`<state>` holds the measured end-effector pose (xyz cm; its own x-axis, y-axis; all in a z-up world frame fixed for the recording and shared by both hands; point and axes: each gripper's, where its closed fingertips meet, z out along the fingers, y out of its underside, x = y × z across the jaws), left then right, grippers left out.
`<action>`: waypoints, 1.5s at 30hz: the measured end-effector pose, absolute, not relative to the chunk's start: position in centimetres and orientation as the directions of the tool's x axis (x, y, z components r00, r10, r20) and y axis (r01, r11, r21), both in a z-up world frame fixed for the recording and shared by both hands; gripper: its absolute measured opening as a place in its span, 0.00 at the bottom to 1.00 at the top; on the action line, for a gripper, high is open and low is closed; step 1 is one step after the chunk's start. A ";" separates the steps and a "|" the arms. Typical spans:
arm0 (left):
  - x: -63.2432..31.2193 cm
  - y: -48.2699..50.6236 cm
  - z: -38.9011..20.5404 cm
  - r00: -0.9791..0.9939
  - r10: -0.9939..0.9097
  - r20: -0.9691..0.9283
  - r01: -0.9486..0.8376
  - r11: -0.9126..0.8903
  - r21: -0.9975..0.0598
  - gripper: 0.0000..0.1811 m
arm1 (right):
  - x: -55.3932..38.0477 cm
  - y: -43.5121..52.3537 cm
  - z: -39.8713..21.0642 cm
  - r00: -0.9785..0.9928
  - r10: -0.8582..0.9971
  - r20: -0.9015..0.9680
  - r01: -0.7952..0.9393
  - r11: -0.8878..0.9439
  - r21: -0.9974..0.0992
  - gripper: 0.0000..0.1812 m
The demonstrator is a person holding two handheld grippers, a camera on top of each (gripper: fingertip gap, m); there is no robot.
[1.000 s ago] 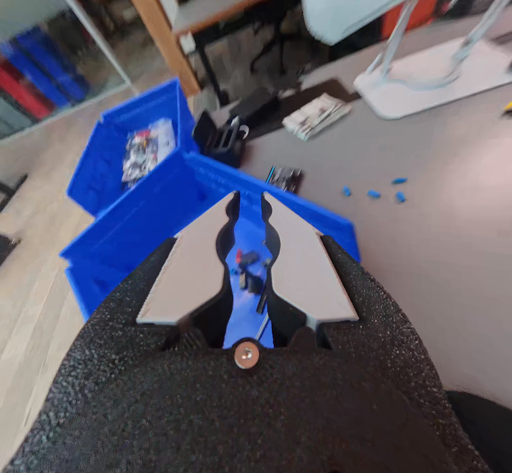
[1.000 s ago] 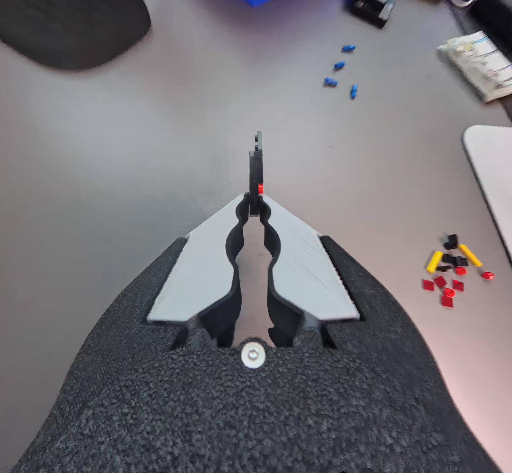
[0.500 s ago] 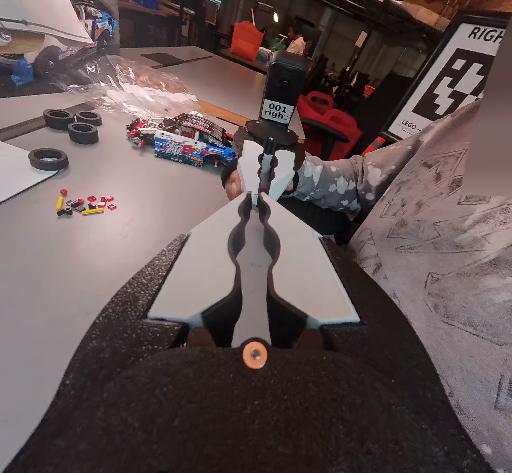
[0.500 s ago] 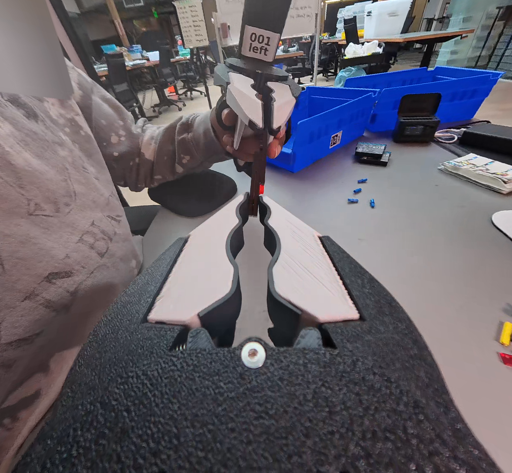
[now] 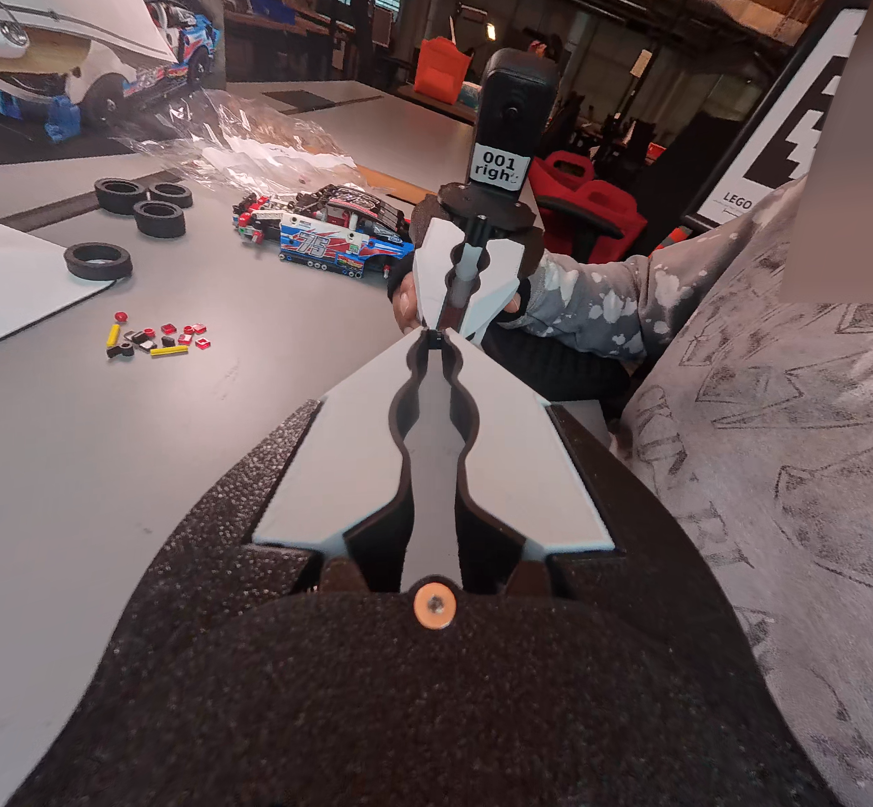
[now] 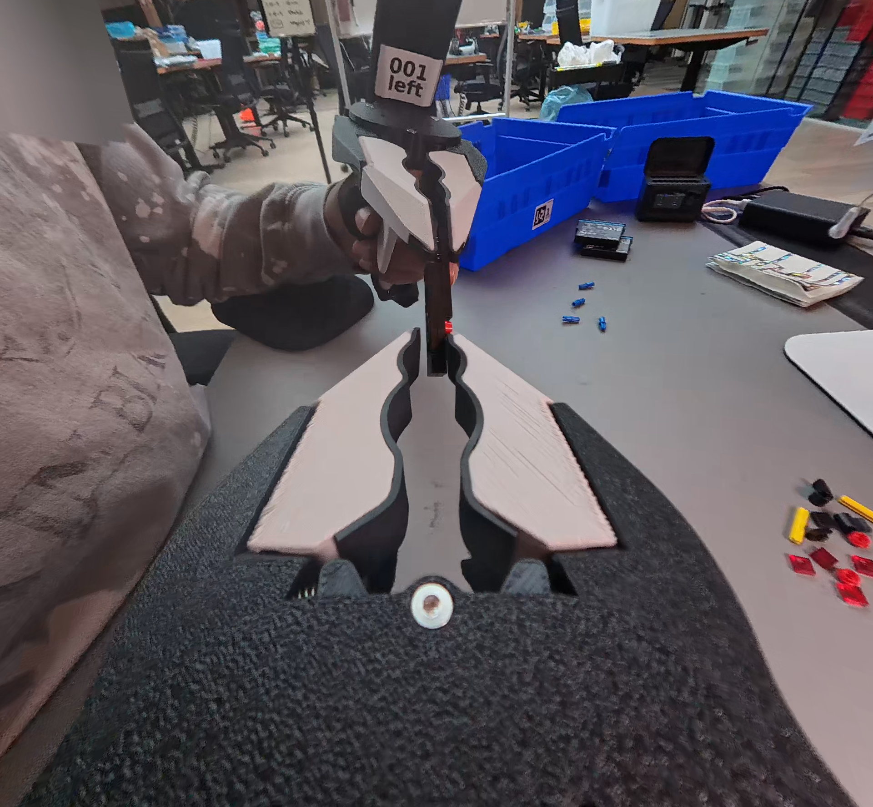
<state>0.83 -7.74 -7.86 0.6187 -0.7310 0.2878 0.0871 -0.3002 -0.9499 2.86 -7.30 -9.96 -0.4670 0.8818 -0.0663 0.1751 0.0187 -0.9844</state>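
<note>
Both grippers meet tip to tip above the grey table [image 6: 661,406], on one part. Right gripper [image 6: 433,349]: jaws a narrow slot apart at the tips, the near end of a black beam [image 6: 437,307] sits between them; looks loosely pinched, can't confirm firm contact on both sides. Beam long axis runs straight out from the right jaws toward the left gripper [image 5: 434,339], tilted up, with a small red pin [image 6: 448,326] on its side just past the right tips. Left gripper's jaws are nearly closed on the beam's far end; in the left wrist view only a small black end face shows between the tips, so the grip looks tight there. So the beam spans jaw to jaw, both grippers equally near, each on one end. Farther out: a pile of small red, yellow and black pieces [image 5: 156,340] on the table, four blue pins [image 6: 583,307], loose black tyres [image 5: 141,212], a part-built model race car [image 5: 326,236], blue bins [image 6: 614,170] at the far edge.
</note>
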 end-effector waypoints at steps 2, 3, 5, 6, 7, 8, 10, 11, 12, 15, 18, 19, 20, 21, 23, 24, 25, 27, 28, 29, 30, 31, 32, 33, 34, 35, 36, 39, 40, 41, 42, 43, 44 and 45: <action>0.4 -7.3 -8.1 0.651 -0.704 0.286 0.098 -0.295 -0.950 0.02 | 2.4 -7.0 -10.4 -0.417 0.909 0.001 0.182 0.085 -0.980 0.09; 0.1 -7.0 -8.4 0.667 -0.680 0.303 0.110 -0.313 -0.943 0.02 | 2.1 -6.6 -10.5 -0.373 0.925 0.072 0.173 0.145 -0.974 0.11; -0.3 -6.3 -9.1 0.694 -0.622 0.362 0.150 -0.366 -0.918 0.02 | 1.4 -6.0 -10.2 -0.278 0.930 0.241 0.141 0.288 -0.947 0.13; -0.4 -6.0 -9.6 0.704 -0.589 0.397 0.177 -0.396 -0.901 0.02 | 1.2 -5.9 -10.1 -0.235 0.920 0.314 0.141 0.352 -0.925 0.13; -0.4 -5.6 -9.9 0.704 -0.561 0.436 0.209 -0.424 -0.881 0.02 | 0.9 -5.7 -10.0 -0.200 0.902 0.383 0.147 0.414 -0.898 0.13; -0.3 -5.4 -10.2 0.692 -0.539 0.479 0.246 -0.448 -0.859 0.02 | 0.6 -5.6 -10.2 -0.171 0.879 0.446 0.163 0.471 -0.867 0.13; 0.0 -5.0 -10.7 0.664 -0.507 0.549 0.305 -0.486 -0.819 0.01 | 0.2 -5.3 -10.9 -0.135 0.831 0.540 0.199 0.557 -0.806 0.12; 0.2 -4.8 -10.9 0.651 -0.498 0.573 0.324 -0.500 -0.803 0.01 | 0.0 -5.0 -11.4 -0.130 0.811 0.570 0.226 0.584 -0.779 0.11; 0.5 -4.8 -11.0 0.632 -0.494 0.596 0.339 -0.515 -0.787 0.01 | -0.1 -4.6 -12.1 -0.124 0.794 0.595 0.255 0.605 -0.754 0.11; 0.6 -4.5 -11.4 0.610 -0.466 0.640 0.372 -0.545 -0.751 0.01 | 0.0 -4.5 -12.3 -0.110 0.758 0.643 0.246 0.647 -0.722 0.05; 0.5 -4.3 -11.7 0.586 -0.443 0.678 0.403 -0.567 -0.719 0.01 | -0.1 -4.3 -12.4 -0.100 0.725 0.681 0.242 0.682 -0.690 0.05; 0.5 -4.3 -11.8 0.577 -0.437 0.690 0.411 -0.575 -0.708 0.01 | -0.1 -4.3 -12.5 -0.095 0.714 0.694 0.236 0.693 -0.681 0.05; 0.5 -4.3 -11.9 0.559 -0.430 0.709 0.427 -0.584 -0.690 0.01 | -0.2 -4.2 -12.5 -0.092 0.701 0.707 0.225 0.707 -0.671 0.05; 0.5 -4.3 -12.1 0.537 -0.423 0.730 0.441 -0.597 -0.670 0.01 | -0.2 -4.3 -12.6 -0.094 0.685 0.723 0.212 0.723 -0.658 0.05; 0.5 -4.2 -12.5 0.487 -0.411 0.770 0.466 -0.624 -0.628 0.01 | -0.1 -4.3 -13.0 -0.105 0.642 0.760 0.191 0.763 -0.618 0.04; 0.5 -4.3 -12.8 0.462 -0.410 0.787 0.473 -0.636 -0.609 0.01 | 0.0 -4.4 -13.2 -0.115 0.616 0.779 0.179 0.784 -0.594 0.04; 0.6 -4.3 -13.0 0.439 -0.409 0.800 0.475 -0.651 -0.593 0.01 | 0.1 -4.5 -13.4 -0.126 0.597 0.792 0.165 0.800 -0.577 0.04; 0.9 -4.4 -13.1 0.403 -0.415 0.816 0.474 -0.668 -0.574 0.01 | 0.3 -4.7 -13.4 -0.141 0.584 0.799 0.138 0.811 -0.568 0.04; 0.9 -4.5 -13.1 0.392 -0.423 0.817 0.470 -0.672 -0.573 0.01 | 0.4 -4.7 -13.2 -0.142 0.580 0.802 0.131 0.814 -0.566 0.04; 1.0 -4.5 -13.0 0.384 -0.430 0.817 0.467 -0.673 -0.574 0.01 | 0.5 -4.7 -13.1 -0.142 0.573 0.807 0.125 0.819 -0.560 0.04; 1.1 -4.4 -13.0 0.376 -0.435 0.818 0.463 -0.676 -0.573 0.01 | 0.6 -4.7 -13.1 -0.142 0.567 0.812 0.119 0.824 -0.554 0.04; 1.1 -4.4 -12.9 0.367 -0.437 0.821 0.462 -0.680 -0.569 0.01 | 0.7 -4.7 -13.1 -0.145 0.560 0.816 0.118 0.828 -0.548 0.04; 1.2 -4.3 -13.1 0.365 -0.437 0.822 0.459 -0.684 -0.567 0.01 | 0.7 -4.7 -13.2 -0.152 0.544 0.825 0.119 0.839 -0.531 0.04; 1.2 -4.3 -13.3 0.361 -0.435 0.825 0.456 -0.689 -0.563 0.01 | 0.8 -4.7 -13.3 -0.156 0.526 0.836 0.120 0.850 -0.513 0.04; 1.2 -4.3 -13.5 0.359 -0.430 0.828 0.455 -0.694 -0.558 0.01 | 0.9 -4.7 -13.6 -0.162 0.508 0.846 0.124 0.861 -0.493 0.04; 1.3 -4.3 -13.7 0.364 -0.427 0.828 0.450 -0.698 -0.558 0.01 | 0.9 -4.6 -13.8 -0.168 0.492 0.854 0.126 0.870 -0.477 0.04; 1.3 -4.3 -13.9 0.369 -0.424 0.827 0.446 -0.700 -0.558 0.01 | 1.0 -4.7 -13.9 -0.170 0.481 0.860 0.125 0.876 -0.466 0.04; 1.3 -4.0 -14.2 0.390 -0.418 0.820 0.433 -0.703 -0.564 0.01 | 1.1 -4.5 -14.2 -0.178 0.459 0.870 0.128 0.888 -0.442 0.04; 0.9 -3.7 -14.8 0.427 -0.393 0.814 0.434 -0.701 -0.566 0.01 | 1.1 -4.5 -14.3 -0.179 0.453 0.873 0.124 0.891 -0.437 0.05; -1.0 -2.6 -16.5 0.558 -0.305 0.772 0.444 -0.676 -0.588 0.01 | 1.6 -7.2 -12.2 -0.149 0.488 0.860 -0.049 0.865 -0.499 0.05; -3.0 -2.2 -16.9 0.617 -0.287 0.732 0.437 -0.649 -0.623 0.01 | 1.8 -8.5 -11.2 -0.160 0.511 0.844 -0.066 0.848 -0.526 0.05; -4.4 -2.1 -16.1 0.599 -0.266 0.755 0.487 -0.628 -0.607 0.00 | 1.8 -8.6 -10.7 -0.126 0.491 0.862 -0.067 0.863 -0.501 0.05; -4.7 -2.5 -15.1 0.623 -0.309 0.718 0.454 -0.605 -0.654 0.01 | 1.7 -7.4 -11.5 -0.131 0.515 0.847 -0.023 0.853 -0.522 0.05; -4.4 -2.8 -14.4 0.670 -0.358 0.651 0.392 -0.573 -0.719 0.01 | 1.7 -6.1 -12.2 -0.144 0.574 0.806 0.017 0.816 -0.578 0.04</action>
